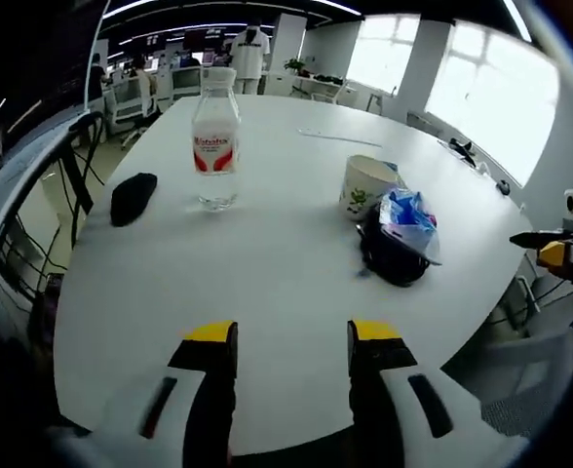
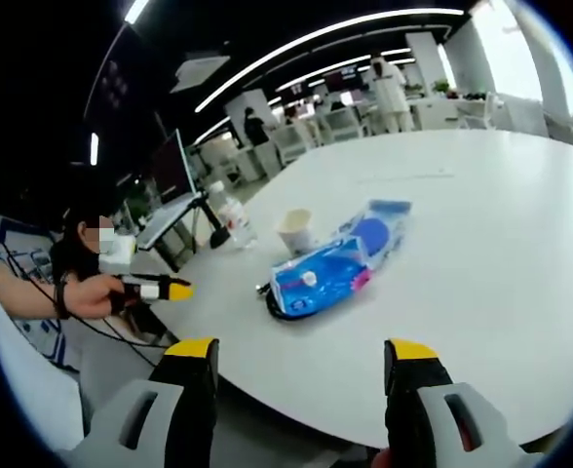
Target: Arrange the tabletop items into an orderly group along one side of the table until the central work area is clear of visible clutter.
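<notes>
The white oval table spreads across the middle of the left gripper view and across the right half of the right gripper view, where its near edge curves from lower right up to the left. In the left gripper view the left tool rises from the bottom of the frame, its yellow-tipped jaws released and well apart over bare table, gripping nothing. In the right gripper view the right tool rises from the bottom edge the same way, jaws spread wide with nothing between them. At the left of that view a person's hand holds the left tool out toward the table edge. A clear water bottle with a red and white label stands upright in the upper centre of the left gripper view. To the right of centre a blue and white plastic packet lies on top of a black object, and a white paper cup with a green print stands upright just beside them, toward the upper left. A small black item lies at the left of that view, near the table edge and apart from the bottle.
</notes>
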